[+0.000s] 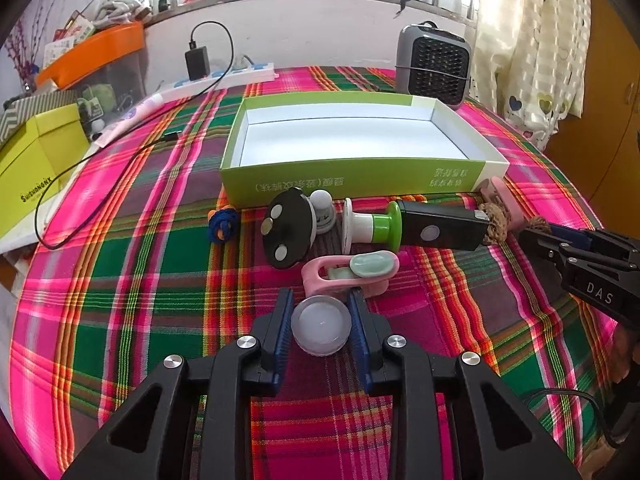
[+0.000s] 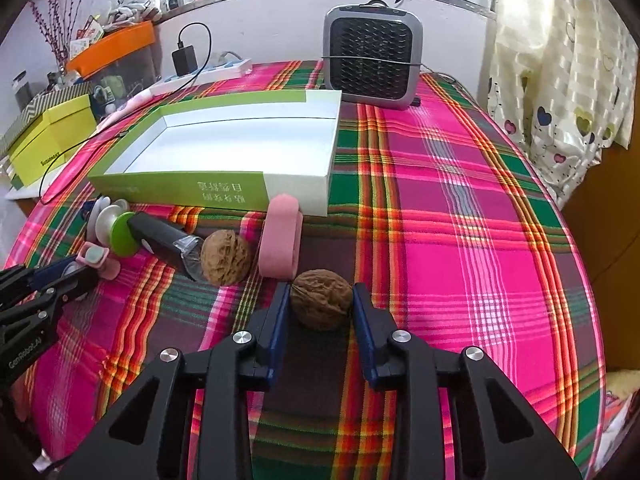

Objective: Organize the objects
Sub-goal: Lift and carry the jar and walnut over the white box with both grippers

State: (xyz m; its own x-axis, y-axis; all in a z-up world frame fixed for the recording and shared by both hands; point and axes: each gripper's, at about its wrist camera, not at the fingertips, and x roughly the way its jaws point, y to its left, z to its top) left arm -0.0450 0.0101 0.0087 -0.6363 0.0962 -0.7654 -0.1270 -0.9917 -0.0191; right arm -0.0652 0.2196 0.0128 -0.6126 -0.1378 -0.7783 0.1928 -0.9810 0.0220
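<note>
My left gripper point(image 1: 321, 300) is shut on a round translucent white cap point(image 1: 321, 330) that rests on the plaid cloth. My right gripper point(image 2: 321, 292) is shut on a brown walnut point(image 2: 321, 306), both blue pads against its sides. A second walnut point(image 2: 226, 256) lies just left of it, beside a pink loop point(image 2: 280, 240). Ahead stands an open green and white box point(image 1: 360, 182) with nothing inside. In front of it lie a black disc point(image 1: 288, 232), a pink clip point(image 1: 348, 272), a green, white and black tool point(image 1: 420, 228), a small white figure point(image 1: 322, 212) and a blue and orange knot point(image 1: 222, 226).
A grey fan heater point(image 2: 372, 60) stands at the back of the table. A white power strip point(image 1: 224, 76) with a black charger and a trailing cable lies at the back left. A yellow box point(image 1: 36, 168) sits at the left edge. Curtains hang on the right.
</note>
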